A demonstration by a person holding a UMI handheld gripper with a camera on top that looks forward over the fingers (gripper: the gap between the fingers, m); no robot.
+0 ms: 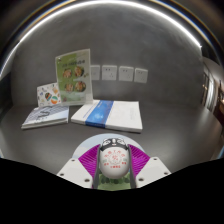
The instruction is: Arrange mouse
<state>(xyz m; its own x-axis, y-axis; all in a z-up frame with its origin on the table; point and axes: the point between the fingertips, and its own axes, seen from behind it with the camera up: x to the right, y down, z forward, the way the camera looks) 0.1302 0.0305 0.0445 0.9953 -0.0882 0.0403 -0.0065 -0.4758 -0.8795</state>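
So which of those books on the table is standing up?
The green-covered book at the back stands upright; the blue-striped white one and the grey one lie flat.

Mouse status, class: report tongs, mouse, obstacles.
Tongs shut on mouse. Mouse held above table. Books beyond, not blocking.

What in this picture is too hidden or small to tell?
- Mouse, gripper view: its near end is cut off by the bottom edge, between the pink pads.
- Whether both fingers press on it: not clear.
- Booklets and upright leaflet: print too small.
- Wall switches: small, blurred.
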